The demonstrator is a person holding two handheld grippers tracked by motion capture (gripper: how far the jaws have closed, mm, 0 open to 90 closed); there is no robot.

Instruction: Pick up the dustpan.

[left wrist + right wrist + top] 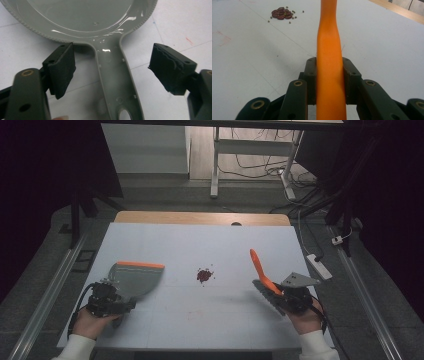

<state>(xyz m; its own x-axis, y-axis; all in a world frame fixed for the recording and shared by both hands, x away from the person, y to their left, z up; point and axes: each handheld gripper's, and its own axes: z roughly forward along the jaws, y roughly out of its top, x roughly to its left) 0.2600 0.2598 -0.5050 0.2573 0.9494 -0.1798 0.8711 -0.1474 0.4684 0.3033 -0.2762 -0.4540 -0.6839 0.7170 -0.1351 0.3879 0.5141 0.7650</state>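
Right gripper (329, 82): clamped on orange brush handle (328, 50).
Left gripper (112, 68): jaws spread astride grey dustpan (82, 17) handle.
Beans (204, 275): piled mid-table.

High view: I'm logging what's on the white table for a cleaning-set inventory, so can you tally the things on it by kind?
Grey dustpan: 1
Orange-handled brush: 1
Pile of red beans: 1
Handheld grippers: 2, left gripper open around the dustpan handle, right gripper shut on the brush handle
Total: 5
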